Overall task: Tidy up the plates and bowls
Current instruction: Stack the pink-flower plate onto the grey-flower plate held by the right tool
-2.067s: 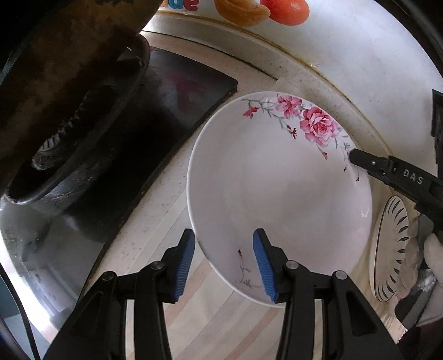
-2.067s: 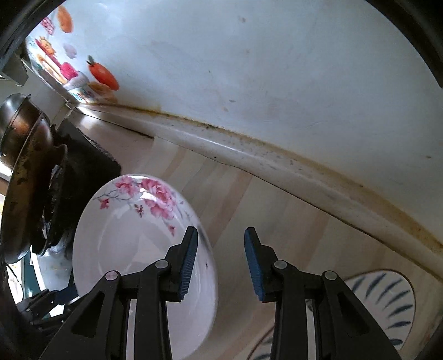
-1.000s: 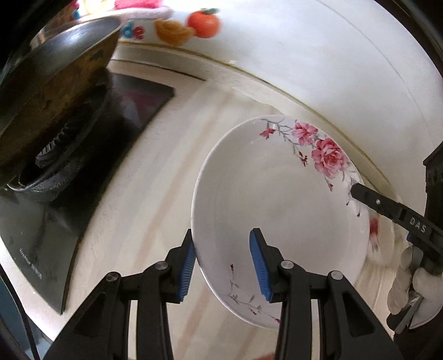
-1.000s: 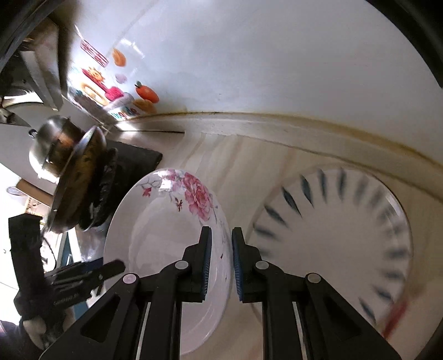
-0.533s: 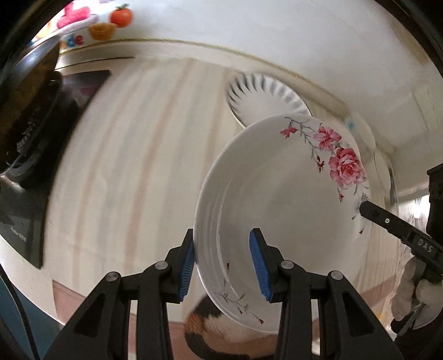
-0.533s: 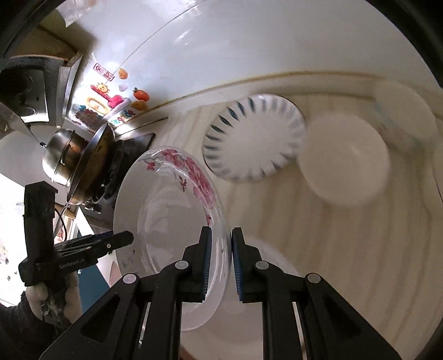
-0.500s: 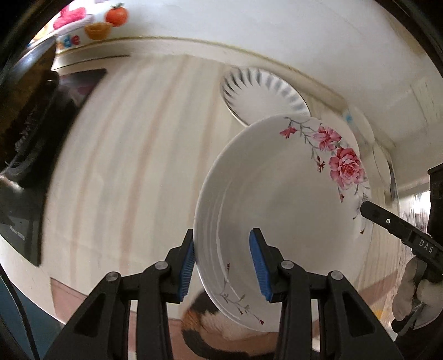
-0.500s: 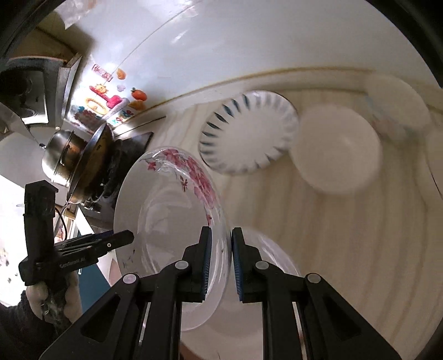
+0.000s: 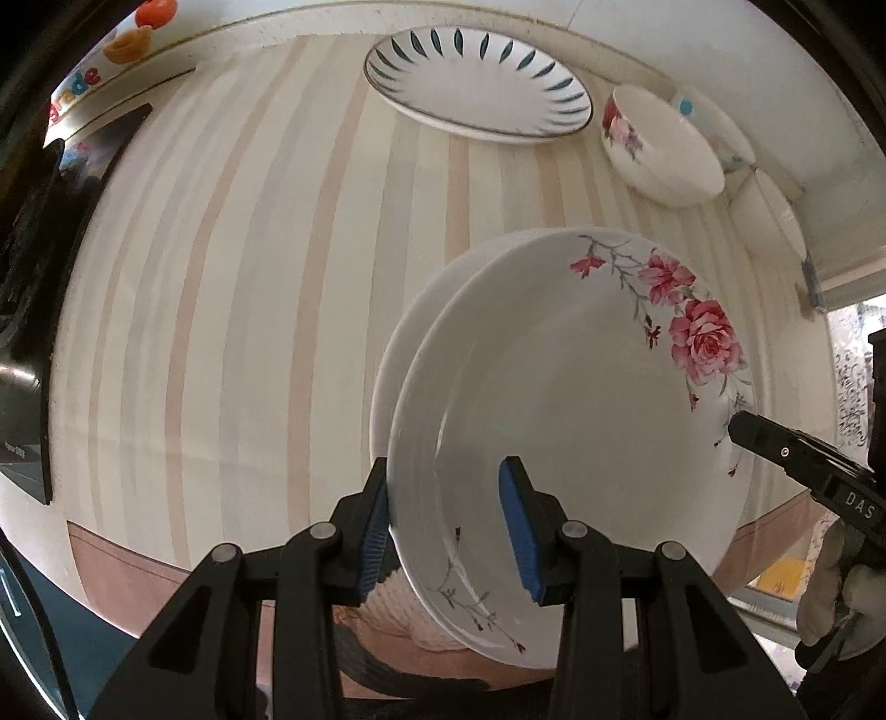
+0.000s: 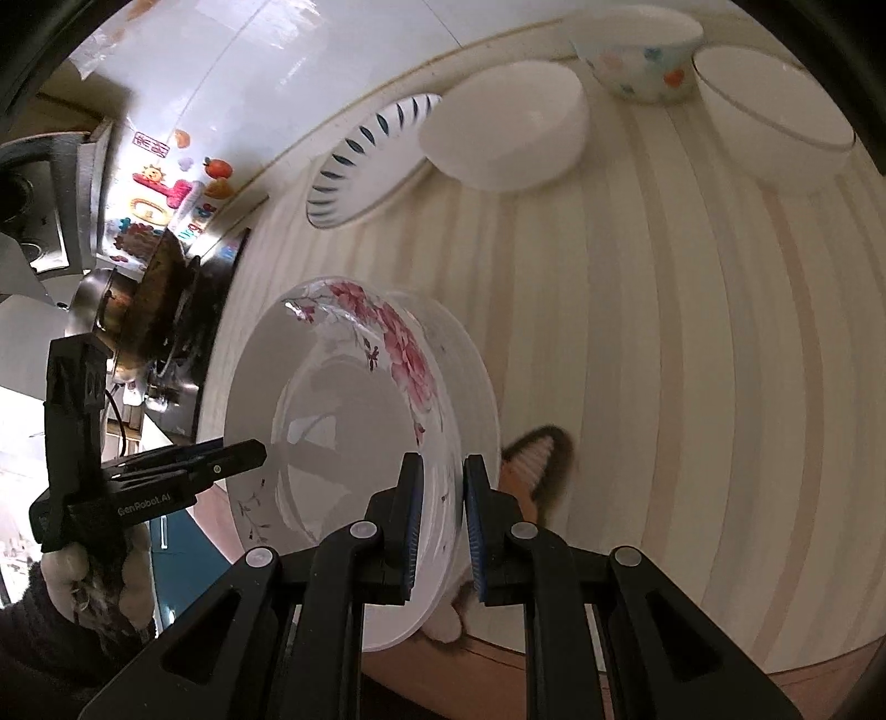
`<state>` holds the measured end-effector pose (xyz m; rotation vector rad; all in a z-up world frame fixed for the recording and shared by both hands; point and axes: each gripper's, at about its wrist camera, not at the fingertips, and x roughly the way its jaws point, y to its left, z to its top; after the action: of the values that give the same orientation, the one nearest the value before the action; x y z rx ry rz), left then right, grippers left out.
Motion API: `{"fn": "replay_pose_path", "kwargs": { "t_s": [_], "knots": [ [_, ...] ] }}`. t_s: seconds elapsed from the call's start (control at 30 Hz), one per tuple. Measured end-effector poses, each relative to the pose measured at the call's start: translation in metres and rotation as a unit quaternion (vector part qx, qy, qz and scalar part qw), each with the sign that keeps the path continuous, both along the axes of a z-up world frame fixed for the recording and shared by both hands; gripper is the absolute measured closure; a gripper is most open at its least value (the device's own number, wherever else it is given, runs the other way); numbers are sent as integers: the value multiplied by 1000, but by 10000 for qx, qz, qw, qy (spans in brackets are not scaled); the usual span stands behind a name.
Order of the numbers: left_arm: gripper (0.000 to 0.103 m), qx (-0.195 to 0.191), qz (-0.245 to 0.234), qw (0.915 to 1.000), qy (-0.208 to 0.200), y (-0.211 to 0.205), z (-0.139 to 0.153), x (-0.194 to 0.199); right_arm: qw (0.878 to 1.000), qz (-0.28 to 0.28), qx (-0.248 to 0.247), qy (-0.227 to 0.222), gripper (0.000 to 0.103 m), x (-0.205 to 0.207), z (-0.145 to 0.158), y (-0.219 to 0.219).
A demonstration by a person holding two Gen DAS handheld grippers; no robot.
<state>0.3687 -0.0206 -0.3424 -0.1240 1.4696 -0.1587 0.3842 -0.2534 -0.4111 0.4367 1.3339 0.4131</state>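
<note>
A white deep plate with pink roses [image 9: 581, 399] hangs tilted in the air, held at both rims. My left gripper [image 9: 448, 520] is shut on its near rim. My right gripper [image 10: 443, 520] is shut on the opposite rim; it shows as a black finger in the left wrist view [image 9: 786, 448]. The rose plate [image 10: 343, 421] sits just over a plain white plate [image 9: 410, 343] near the counter's front edge. A blue-leaf plate [image 9: 476, 88] and a rose bowl [image 9: 659, 149] stand at the back.
A striped beige counter [image 9: 249, 277] with a stove [image 9: 22, 288] and pans [image 10: 144, 310] at the left. Upturned white bowl [image 10: 509, 127], dotted bowl [image 10: 637, 50] and a white bowl [image 10: 775, 105] stand by the wall. A slippered foot [image 10: 531, 459] shows below the counter edge.
Both grippers have carried the rose plate rightwards and back from the stove side, over the plain white plate at the counter front. The back dishes now show sharply.
</note>
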Motion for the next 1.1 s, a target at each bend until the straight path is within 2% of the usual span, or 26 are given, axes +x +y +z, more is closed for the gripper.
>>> {"fn": "replay_pose_path", "kwargs": {
  "t_s": [0.17,0.5,0.93,1.1],
  "knots": [
    [67,171,-84,9998,34,-7,-3,2,9999,-58,77,96,86,4,-8,-2],
    [67,334,-148,9992,152,-20,-12,3,9997,14,-120,233,86,14,-6,2],
    [69,385,-250,9987,215,-49,-27,14,9993,-152,64,348,87,16,-4,-4],
    [69,340,-235,9988,254,-36,-22,13,9988,-186,92,441,87,15,-2,-6]
  ]
}}
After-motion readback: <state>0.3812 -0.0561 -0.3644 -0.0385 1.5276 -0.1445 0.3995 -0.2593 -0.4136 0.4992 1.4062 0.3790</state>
